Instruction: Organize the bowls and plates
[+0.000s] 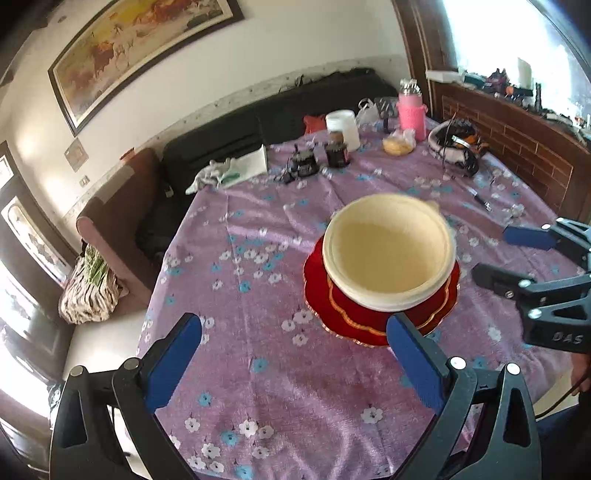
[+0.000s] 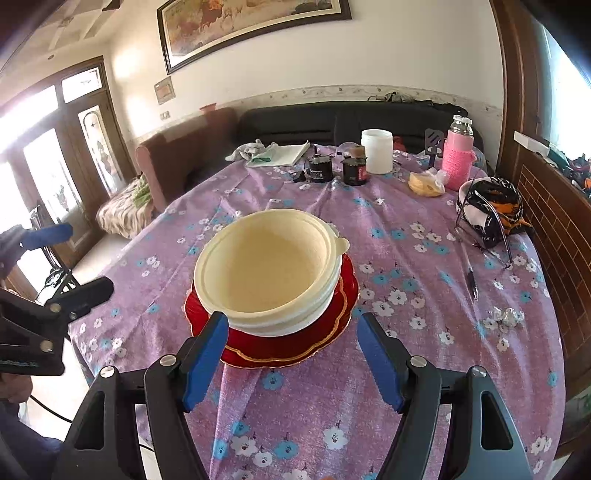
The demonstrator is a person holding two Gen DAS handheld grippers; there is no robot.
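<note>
The bowls (image 2: pixel 271 269) are cream-coloured and nested one inside another. They sit upright on the red plates (image 2: pixel 273 343), which are stacked with scalloped gold rims. The stack stands on the table (image 2: pixel 424 387), near its middle, on a purple cloth printed with white and blue flowers.

Left gripper (image 1: pixel 295 354): jaws wide apart, nothing between the blue pads. It is above the near part of the table, to the left of the stack. In the left wrist view its right finger overlaps the near edge of the plates; whether it touches them cannot be told.

Right gripper (image 2: pixel 291 354): jaws wide apart, no pad pressing on anything. It is on the near side of the stack. In its own view the left finger overlaps the near left rim of the plates, and the right finger stands clear of them to the right.

Far side of the table, left to right:
- a notepad (image 2: pixel 284 153) with a cloth beside it
- two dark jars (image 2: pixel 338 168)
- a white tub (image 2: pixel 376 150)
- a pink bottle (image 2: pixel 457 153)

A basket (image 2: pixel 487 210) and a pen (image 2: pixel 471 280) lie on the right side, well apart from the stack.

A black sofa (image 2: pixel 332 122) stands behind the table, below a framed painting (image 2: pixel 251 26).
</note>
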